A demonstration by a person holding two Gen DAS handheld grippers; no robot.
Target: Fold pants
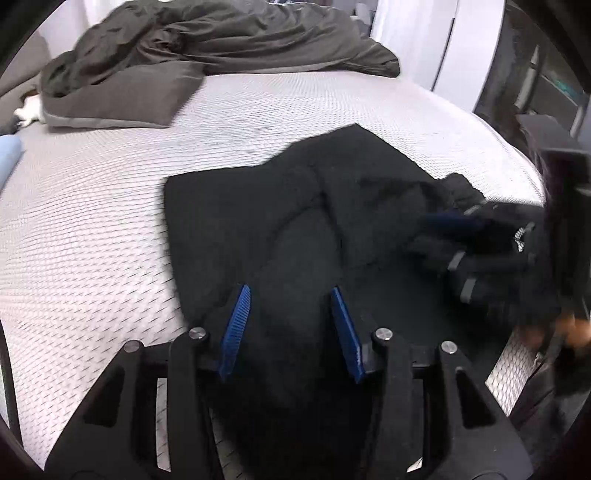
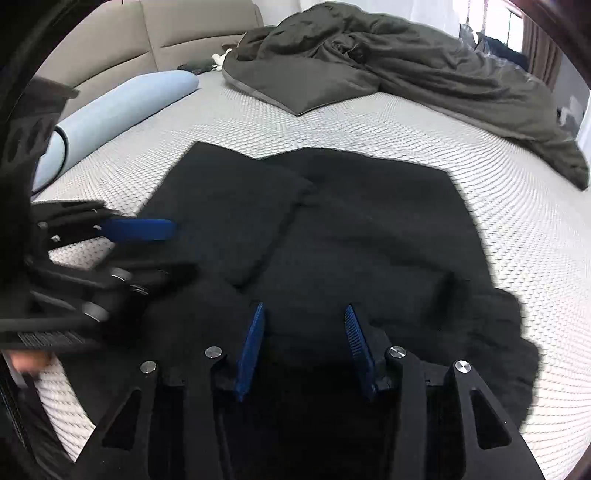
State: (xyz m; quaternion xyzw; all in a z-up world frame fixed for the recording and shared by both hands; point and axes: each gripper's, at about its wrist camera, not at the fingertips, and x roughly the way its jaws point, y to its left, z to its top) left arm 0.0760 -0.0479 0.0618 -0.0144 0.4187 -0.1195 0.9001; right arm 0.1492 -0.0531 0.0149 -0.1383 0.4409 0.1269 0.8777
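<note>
Black pants [image 1: 314, 206] lie rumpled on the white quilted mattress [image 1: 92, 229]; they also show in the right wrist view [image 2: 351, 229], with the two legs pointing away and the near part bunched. My left gripper [image 1: 290, 291] is open just above the near cloth, with blue pads apart. My right gripper [image 2: 304, 310] is open over the near cloth, holding nothing. The right gripper shows blurred at the right of the left wrist view [image 1: 461, 236]. The left gripper shows at the left of the right wrist view [image 2: 147, 243].
A dark grey duvet [image 2: 406, 66] and pillow [image 1: 122, 96] lie heaped at the far side of the bed. A light blue bolster [image 2: 110, 110] lies by the beige headboard [image 2: 166, 33]. White curtains [image 1: 413, 37] hang beyond the bed.
</note>
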